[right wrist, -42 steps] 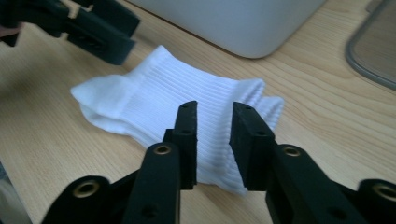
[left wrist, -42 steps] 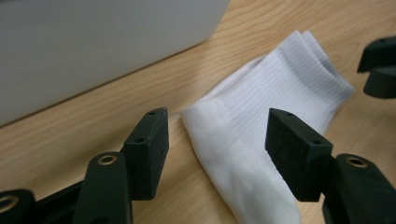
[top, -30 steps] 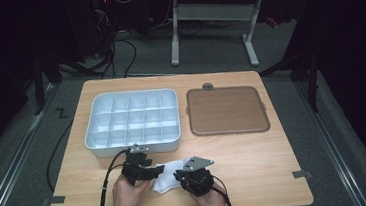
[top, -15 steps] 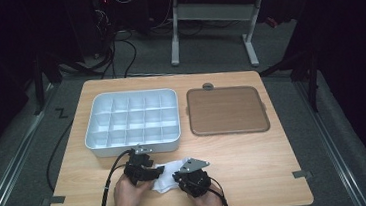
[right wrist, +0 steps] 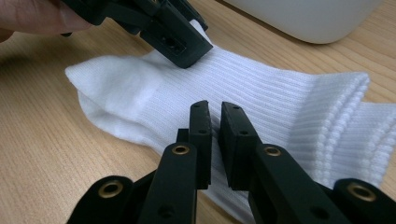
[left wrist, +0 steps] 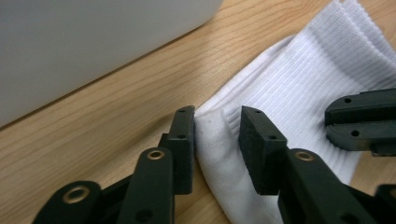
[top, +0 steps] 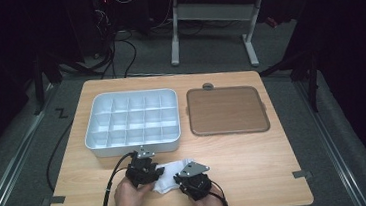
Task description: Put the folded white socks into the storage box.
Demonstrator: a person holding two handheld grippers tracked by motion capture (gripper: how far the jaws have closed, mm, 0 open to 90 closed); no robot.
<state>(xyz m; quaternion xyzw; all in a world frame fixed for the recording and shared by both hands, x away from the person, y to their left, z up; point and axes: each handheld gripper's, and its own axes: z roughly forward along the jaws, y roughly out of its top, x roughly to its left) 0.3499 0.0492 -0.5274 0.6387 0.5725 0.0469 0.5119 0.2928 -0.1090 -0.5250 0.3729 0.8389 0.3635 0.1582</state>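
Little changed from a second ago: both hands in the same spot at the table's (top: 257,176) near edge, white sock (top: 170,177) lying flat between them, just in front of the compartment tray (top: 131,118). Left gripper (left wrist: 217,123) with jaws just closing, now narrowed around a raised fold of the sock's edge, pads at the cloth on both sides; firm grip not certain. Right gripper (right wrist: 215,122) pinched nearly shut on the sock's ribbed middle. Both grippers low and angled inward toward each other, hands coming in from the near edge.
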